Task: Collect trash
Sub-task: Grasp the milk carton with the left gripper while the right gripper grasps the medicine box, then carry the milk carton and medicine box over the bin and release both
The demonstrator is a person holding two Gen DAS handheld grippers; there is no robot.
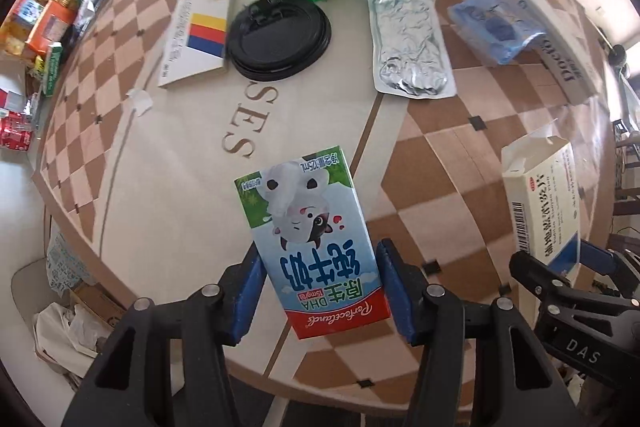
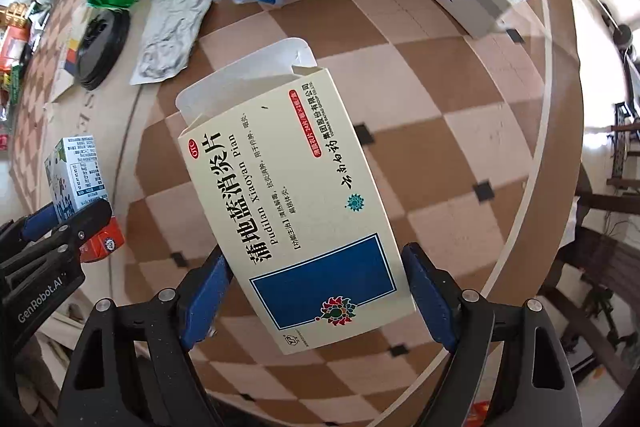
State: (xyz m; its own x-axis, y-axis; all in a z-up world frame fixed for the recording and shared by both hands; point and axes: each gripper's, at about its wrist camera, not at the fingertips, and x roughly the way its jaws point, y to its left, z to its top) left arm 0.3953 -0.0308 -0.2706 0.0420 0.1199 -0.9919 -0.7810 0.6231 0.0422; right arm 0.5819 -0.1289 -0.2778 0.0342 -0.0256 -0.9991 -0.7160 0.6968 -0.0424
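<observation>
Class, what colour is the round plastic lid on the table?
Black; the lid shows best in the left wrist view.

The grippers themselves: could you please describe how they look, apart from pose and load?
Both the left gripper and the right gripper have matte black angular frames with silver round fasteners and blue padded fingers. White lettering reads "DAS" on the right one and "GenRobot.AI" on the left. No cables or sleeves show.

Between my right gripper [image 2: 316, 291] fingers I clamp a cream medicine box [image 2: 296, 203], its open flap pointing away from me; a silver foil pouch [image 2: 172, 27] lies beyond, to the fingers' left.
</observation>
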